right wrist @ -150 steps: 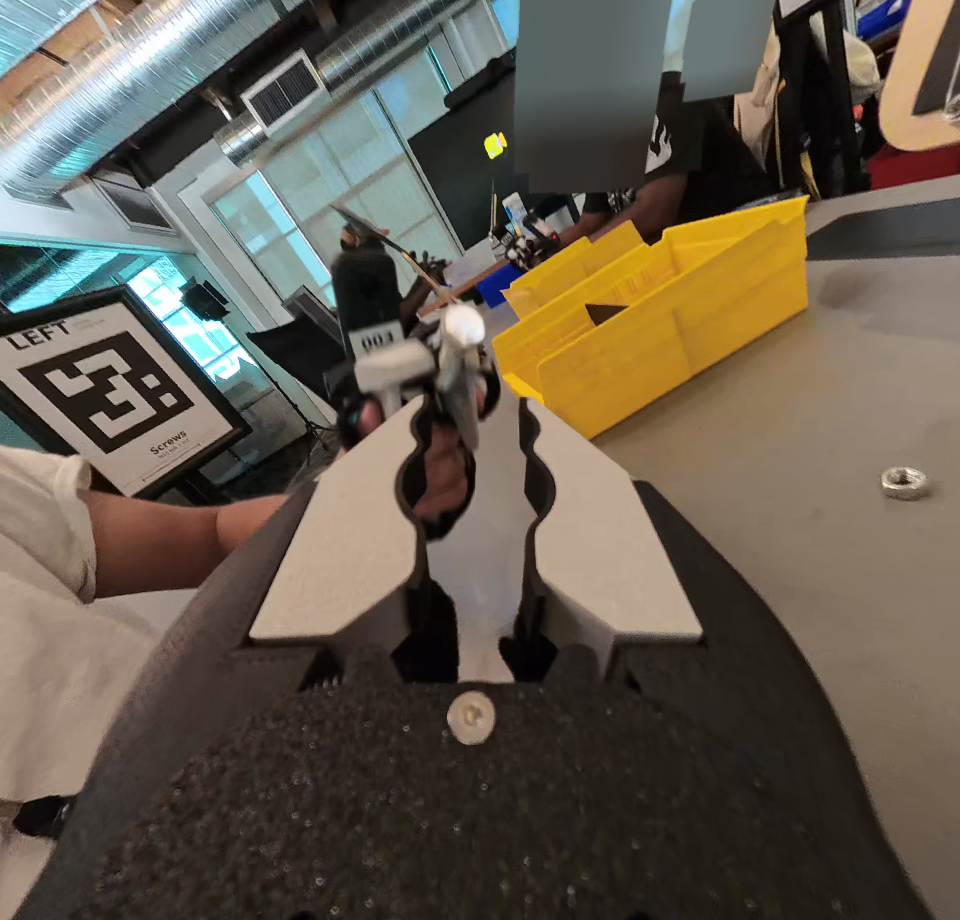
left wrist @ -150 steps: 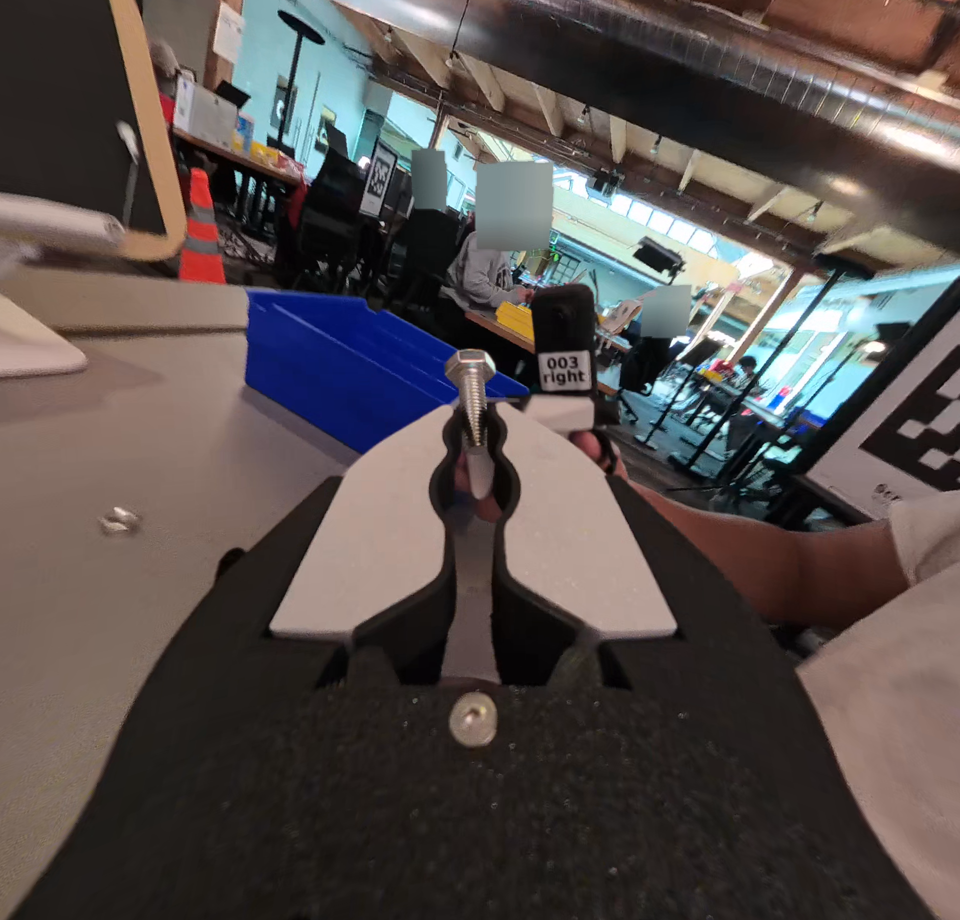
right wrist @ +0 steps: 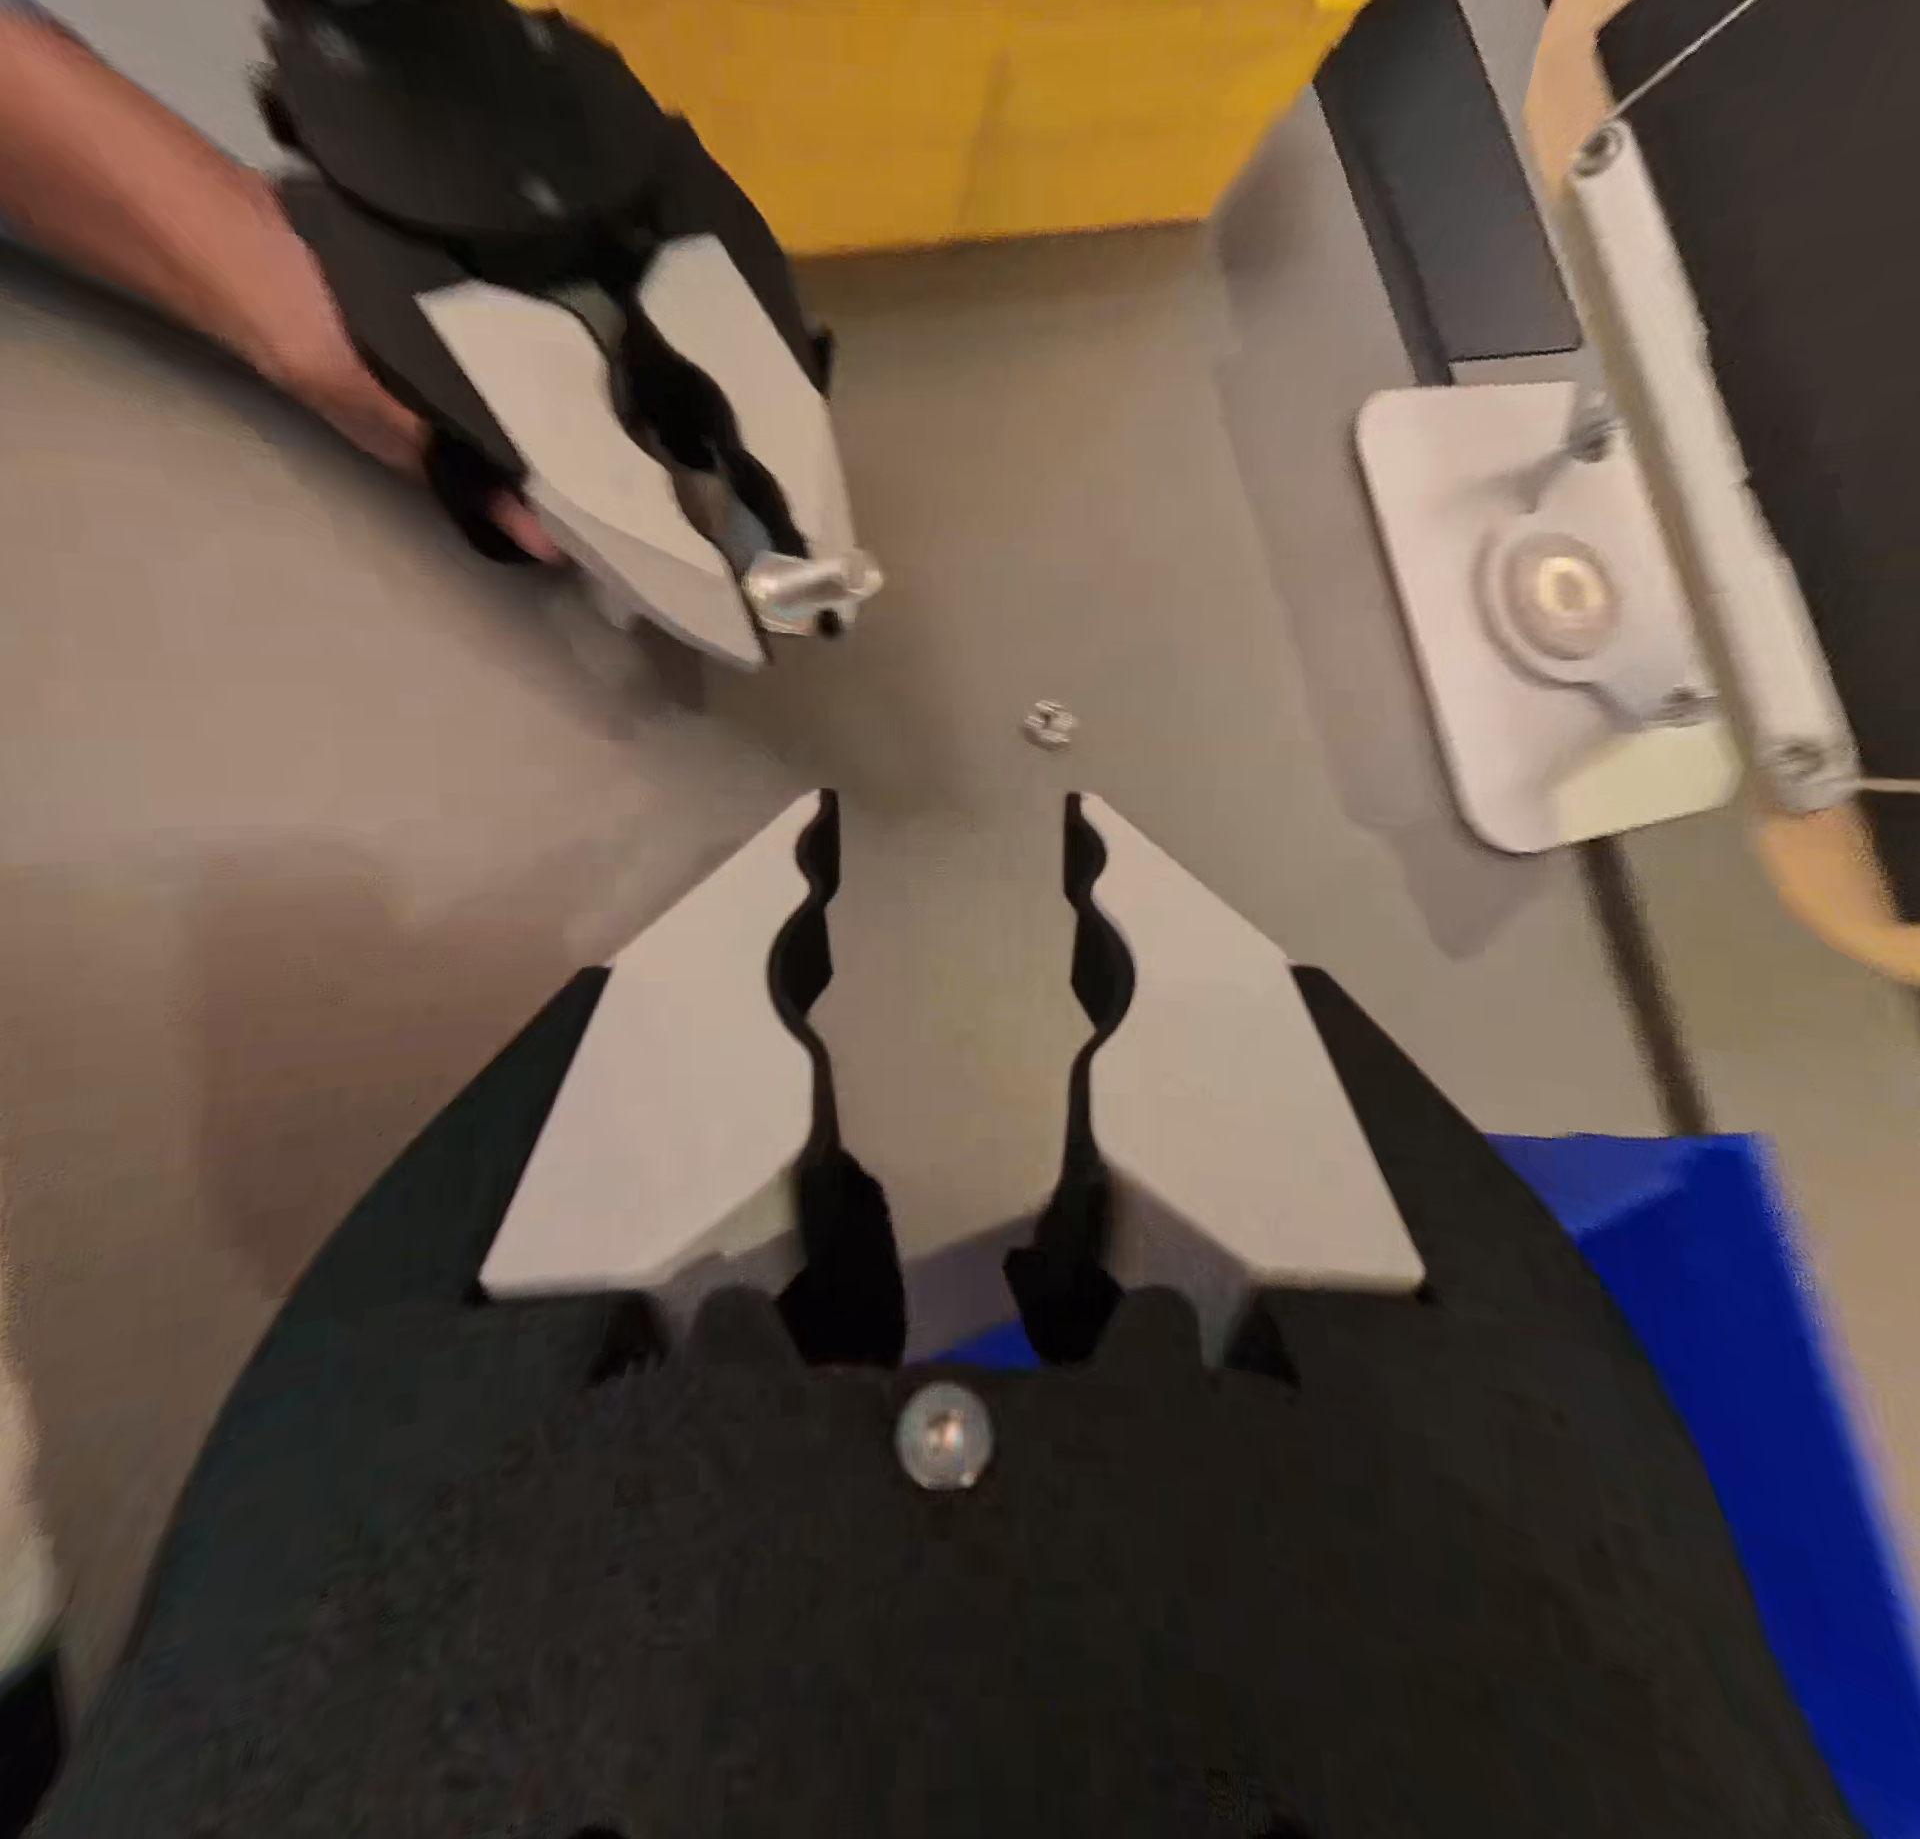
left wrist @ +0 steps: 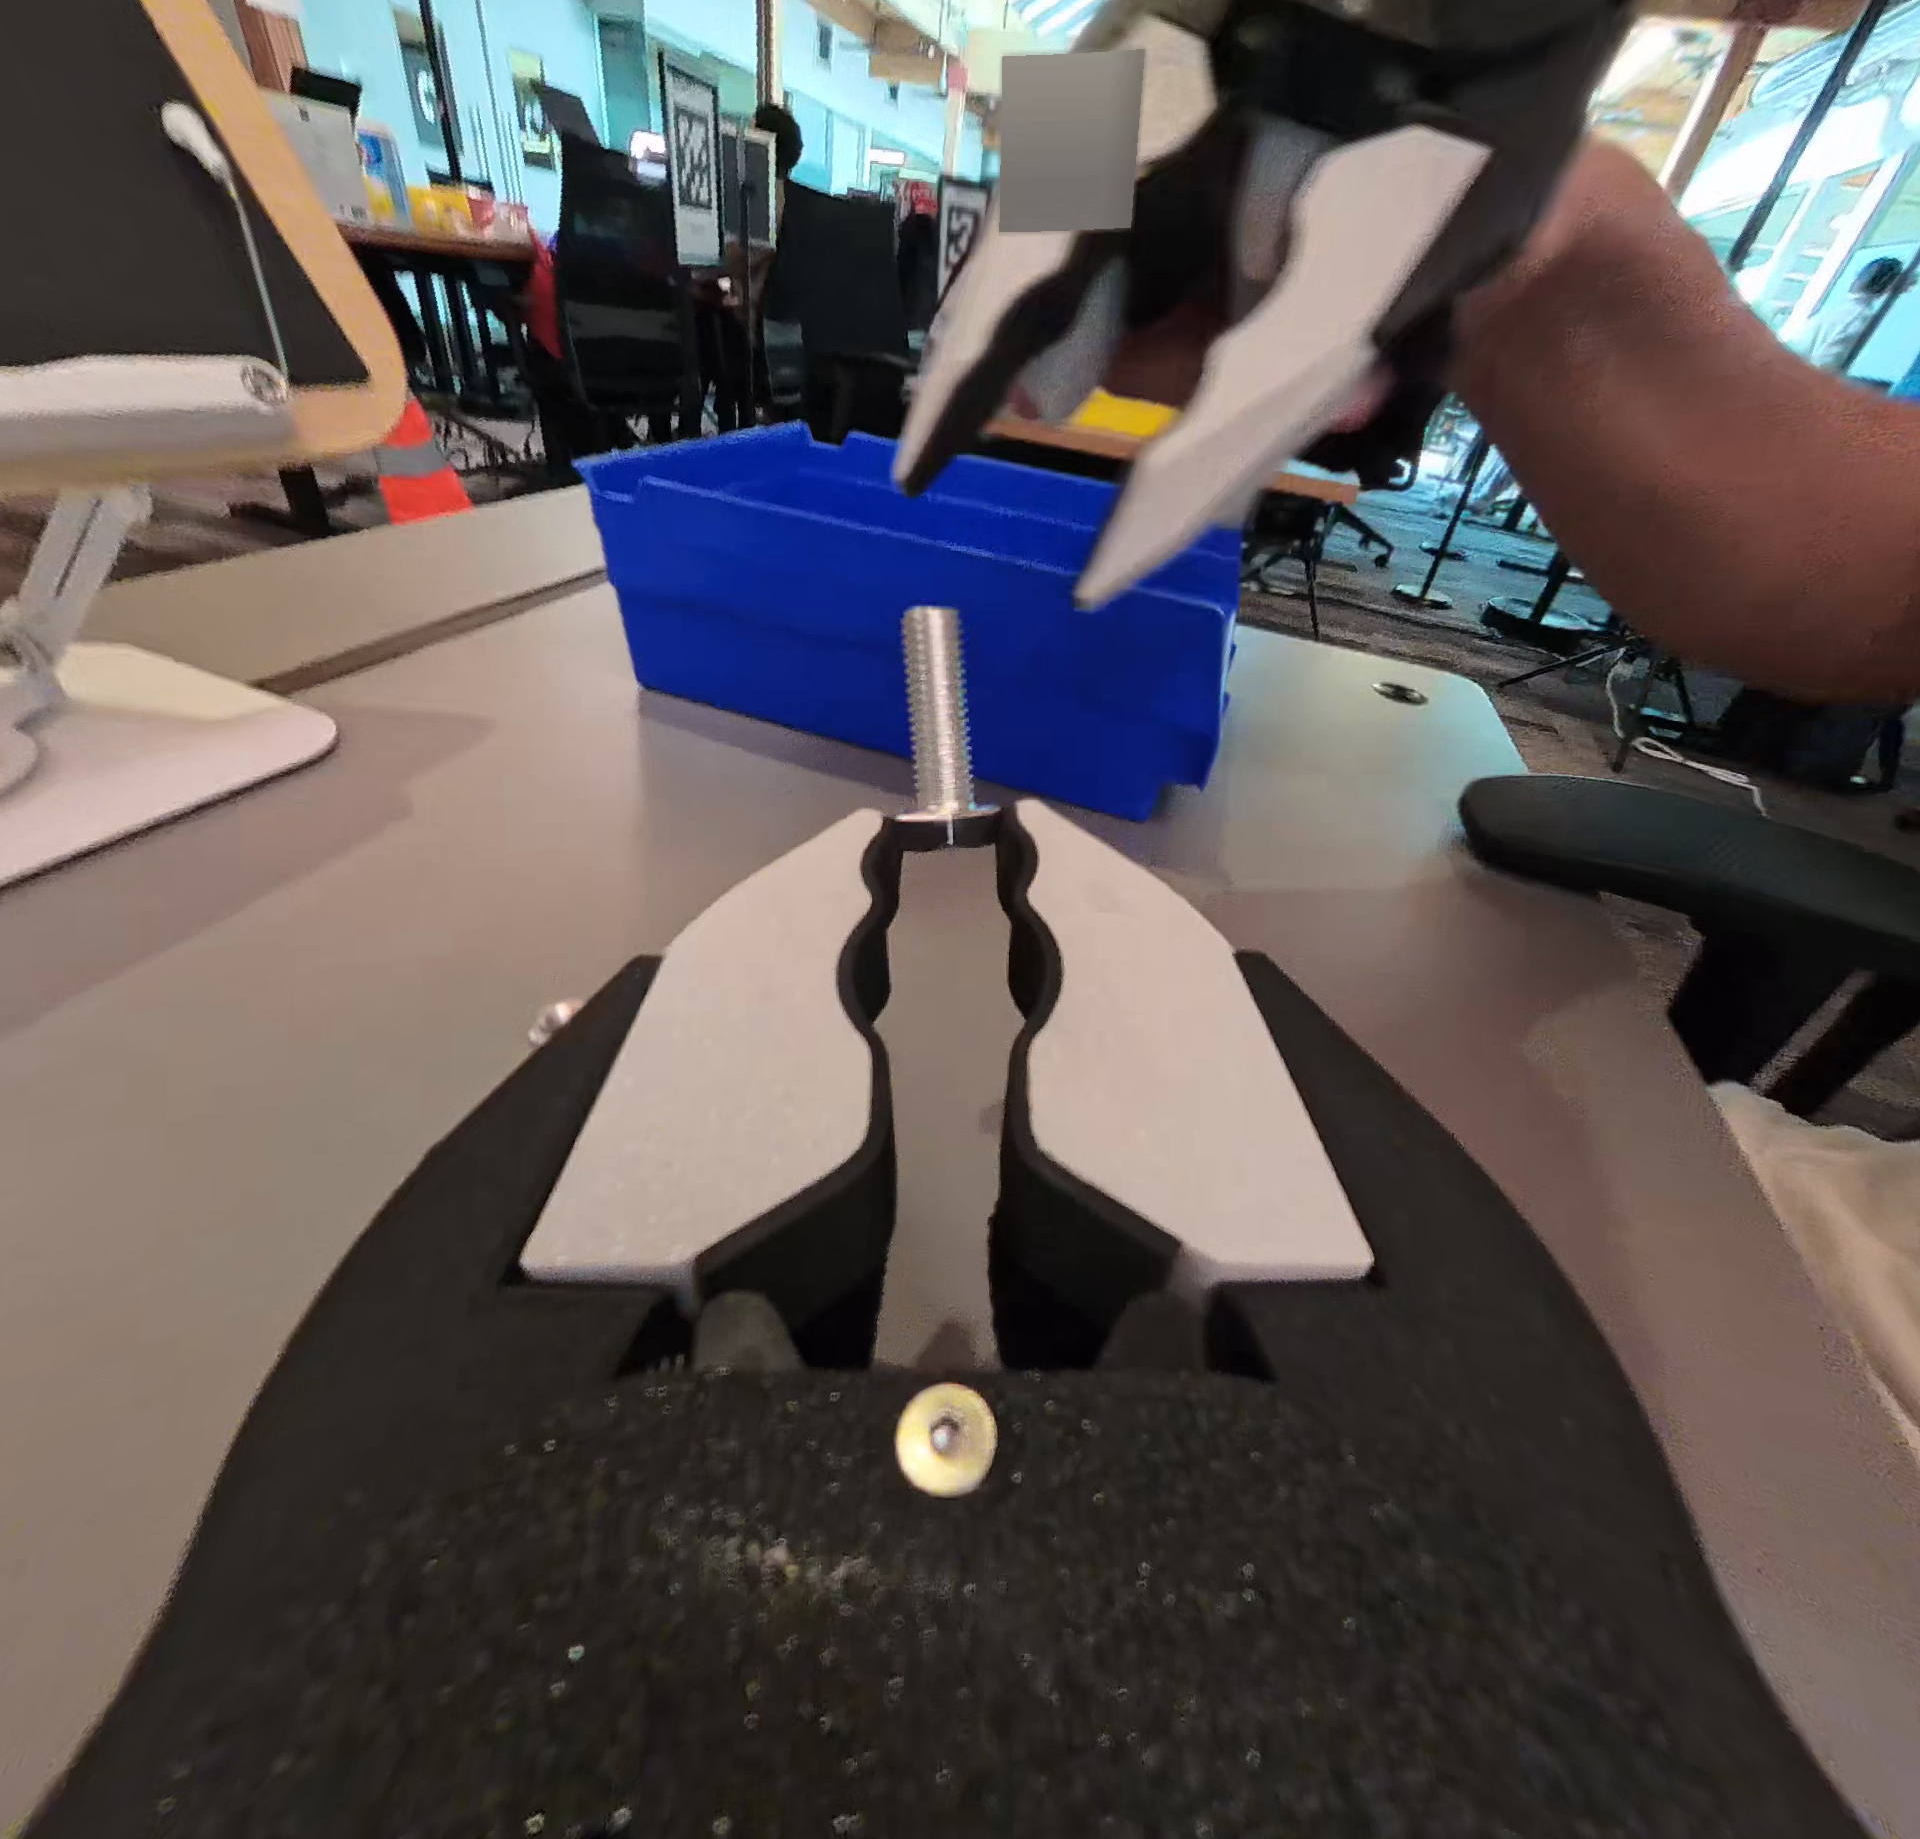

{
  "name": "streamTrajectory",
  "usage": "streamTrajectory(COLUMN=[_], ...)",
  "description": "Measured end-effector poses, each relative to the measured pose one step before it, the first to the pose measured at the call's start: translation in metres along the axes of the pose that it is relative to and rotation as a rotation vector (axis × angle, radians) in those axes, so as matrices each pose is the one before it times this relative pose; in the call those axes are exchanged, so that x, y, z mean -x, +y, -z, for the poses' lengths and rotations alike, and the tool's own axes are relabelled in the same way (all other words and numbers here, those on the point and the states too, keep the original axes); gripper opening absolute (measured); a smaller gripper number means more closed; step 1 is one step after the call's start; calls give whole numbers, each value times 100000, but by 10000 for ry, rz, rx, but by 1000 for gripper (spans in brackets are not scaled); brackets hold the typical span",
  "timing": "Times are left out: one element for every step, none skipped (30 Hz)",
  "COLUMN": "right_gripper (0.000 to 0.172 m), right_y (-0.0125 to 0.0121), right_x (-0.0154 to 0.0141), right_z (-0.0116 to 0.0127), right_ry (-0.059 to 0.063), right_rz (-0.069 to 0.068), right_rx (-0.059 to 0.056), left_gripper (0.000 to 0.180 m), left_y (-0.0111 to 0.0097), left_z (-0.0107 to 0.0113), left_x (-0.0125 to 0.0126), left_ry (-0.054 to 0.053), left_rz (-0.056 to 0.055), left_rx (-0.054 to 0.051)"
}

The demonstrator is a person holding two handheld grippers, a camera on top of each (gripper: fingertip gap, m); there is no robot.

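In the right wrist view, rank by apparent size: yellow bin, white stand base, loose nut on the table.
1. Yellow bin, though cut off at the top edge
2. White stand base
3. Nut, by far the smallest

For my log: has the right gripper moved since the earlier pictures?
Yes. The right gripper now points down at the grey table, nearer the small nut.

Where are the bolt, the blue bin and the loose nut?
bolt (left wrist: 938,709), left wrist view, on its threaded shaft.
blue bin (left wrist: 831,636), left wrist view, on its front wall.
nut (right wrist: 1047,722), right wrist view, on its top face.
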State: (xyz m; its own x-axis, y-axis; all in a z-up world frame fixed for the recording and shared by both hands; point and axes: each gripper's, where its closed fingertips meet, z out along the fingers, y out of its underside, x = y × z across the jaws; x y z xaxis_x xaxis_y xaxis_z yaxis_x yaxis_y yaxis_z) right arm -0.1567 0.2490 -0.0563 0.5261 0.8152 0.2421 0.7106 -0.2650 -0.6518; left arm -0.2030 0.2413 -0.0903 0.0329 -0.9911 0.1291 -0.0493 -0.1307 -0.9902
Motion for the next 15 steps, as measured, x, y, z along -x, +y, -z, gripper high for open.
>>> streamTrajectory(right_gripper=[39, 38, 39, 39, 39, 39, 39, 39, 39, 39, 39, 39, 39, 39, 37], right_y=[11, 33, 7, -73, -7, 178, 255, 129, 51, 65, -13, 46, 158, 69, -58], right_x=[-1367, -1183, -780, -512, -625, -741, -611, -343, -52, 108, 226, 198, 40, -88, -67], right_z=[-375, -526, -684, -789, -885, -1015, -1116, -1171, -1206, -1205, -1146, -1084, -974, -802, -611], right_ry=[82, -122, -409, -547, -440, -332, -303, -319, -375, -363, -367, -293, -149, -15, -23], right_rz=[589, 455, 366, 324, 224, 201, 276, 322, 332, 290, 247, 245, 293, 323, 282], right_rx=[516, 410, 285, 142, 96, 193, 225, 120, 48, 75, 34, 85, 181, 130, 60], left_gripper=[17, 17, 17, 17, 17, 18, 18, 18, 17, 17, 17, 17, 17, 17, 17], left_y=[-267, -180, -173, -151, -109, -89, 25, 124, 67, -1, -33, -53, -63, -95, -93], left_z=[-387, -379, -384, -379, -376, -341, -290, -193, -73, 40, 118, 144, 176, 165, 142], left_x=[196, 19, -102, -77, -41, -162, -220, -222, -256, -268, -177, -150, -118, -38, -18], left_ry=[81, 214, 308, 278, 244, 294, 284, 209, 180, 159, 89, 77, 67, 24, 25], left_rz=[-206, -149, -69, -51, -11, 76, 67, -45, -128, -82, 5, 79, 110, 131, 152], left_rx=[-162, -122, -126, -113, -76, -54, 5, 76, 49, -15, -34, -45, -56, -84, -85])
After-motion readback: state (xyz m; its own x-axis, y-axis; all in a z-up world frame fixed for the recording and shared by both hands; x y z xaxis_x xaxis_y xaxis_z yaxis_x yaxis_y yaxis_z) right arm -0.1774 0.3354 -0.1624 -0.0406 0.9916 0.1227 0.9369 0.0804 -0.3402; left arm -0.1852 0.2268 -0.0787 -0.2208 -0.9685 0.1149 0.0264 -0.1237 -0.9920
